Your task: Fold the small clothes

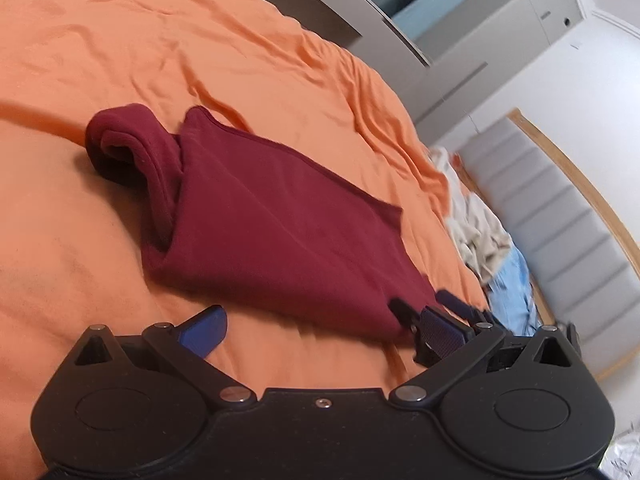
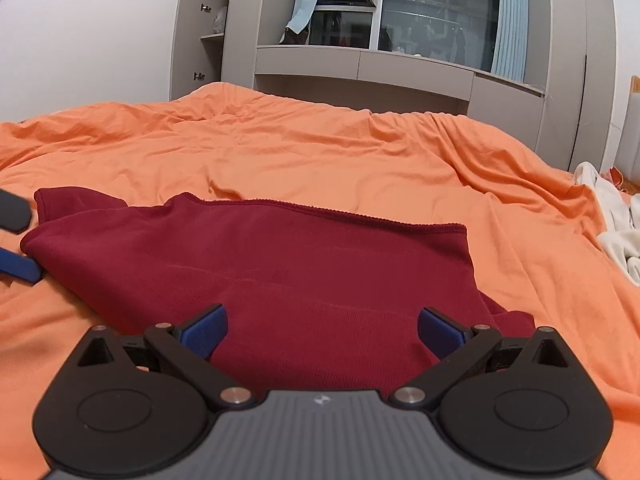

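Left gripper [image 1: 322, 330] spread wide, holding nothing, just beside the near edge of the dark red garment [image 1: 272, 220]. Lying partly folded on the orange bedsheet [image 1: 168, 52], with a rolled sleeve [image 1: 124, 148] bunched at its left end. Right gripper [image 2: 322, 332] likewise released, poised over the garment's near hem. Risks: sleeve unrolling if tugged; sheet pinched along with the cloth; folded layers sliding on soft bedding. Pale clothes [image 1: 476, 224] heaped further right, perhaps next in line, though blurred. No readable writing anywhere.
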{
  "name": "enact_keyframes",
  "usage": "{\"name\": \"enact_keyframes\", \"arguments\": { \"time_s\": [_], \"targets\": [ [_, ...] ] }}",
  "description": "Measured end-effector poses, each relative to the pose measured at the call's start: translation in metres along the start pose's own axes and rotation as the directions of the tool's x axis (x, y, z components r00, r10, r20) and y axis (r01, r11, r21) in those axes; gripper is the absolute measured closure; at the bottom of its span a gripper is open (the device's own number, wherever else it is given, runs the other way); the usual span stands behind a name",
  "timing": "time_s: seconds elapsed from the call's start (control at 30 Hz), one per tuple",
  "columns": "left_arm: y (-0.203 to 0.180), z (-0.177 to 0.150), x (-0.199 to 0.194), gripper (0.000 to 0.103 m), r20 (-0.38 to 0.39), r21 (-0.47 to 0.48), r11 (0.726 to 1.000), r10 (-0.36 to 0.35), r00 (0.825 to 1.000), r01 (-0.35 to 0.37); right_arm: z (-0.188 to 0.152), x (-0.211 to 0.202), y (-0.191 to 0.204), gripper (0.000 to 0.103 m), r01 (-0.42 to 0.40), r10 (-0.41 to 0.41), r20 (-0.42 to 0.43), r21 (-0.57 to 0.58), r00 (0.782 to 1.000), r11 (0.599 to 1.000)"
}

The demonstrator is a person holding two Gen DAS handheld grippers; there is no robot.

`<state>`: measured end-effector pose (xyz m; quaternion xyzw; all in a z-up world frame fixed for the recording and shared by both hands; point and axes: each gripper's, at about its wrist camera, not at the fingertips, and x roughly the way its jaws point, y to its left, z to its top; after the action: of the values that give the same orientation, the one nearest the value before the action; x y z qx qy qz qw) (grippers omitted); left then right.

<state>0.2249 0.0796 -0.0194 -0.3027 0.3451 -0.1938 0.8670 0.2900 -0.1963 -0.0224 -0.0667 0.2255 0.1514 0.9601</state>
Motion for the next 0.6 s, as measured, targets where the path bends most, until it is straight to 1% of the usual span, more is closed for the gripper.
{"name": "enact_keyframes", "arguments": {
  "time_s": [0.2, 0.37, 0.5, 0.6],
  "targets": [
    [-0.005, 0.004, 0.012, 0.001, 0.058, 0.011, 0.998, 0.066, 0.996, -0.067, -0.002, 0.003, 0.0, 0.0, -0.004, 0.004, -0.013, 0.01, 1.0, 1.0],
    [-0.003, 0.008, 0.027, 0.001, 0.1, 0.013, 0.994, 0.103, 0.99, -0.105, -0.003, 0.005, 0.001, 0.0, -0.005, 0.006, -0.021, 0.012, 1.0, 1.0],
    [0.004, 0.008, 0.037, 0.001, 0.153, -0.012, 0.989, 0.151, 0.977, -0.151, -0.004, 0.007, 0.002, 0.0, -0.005, 0.005, -0.026, 0.007, 1.0, 1.0],
    [0.0, 0.004, 0.04, 0.001, 0.184, -0.002, 0.982, 0.188, 0.965, -0.191, -0.005, 0.009, 0.003, 0.0, -0.007, 0.007, -0.033, 0.004, 0.999, 1.0]
  ]
}}
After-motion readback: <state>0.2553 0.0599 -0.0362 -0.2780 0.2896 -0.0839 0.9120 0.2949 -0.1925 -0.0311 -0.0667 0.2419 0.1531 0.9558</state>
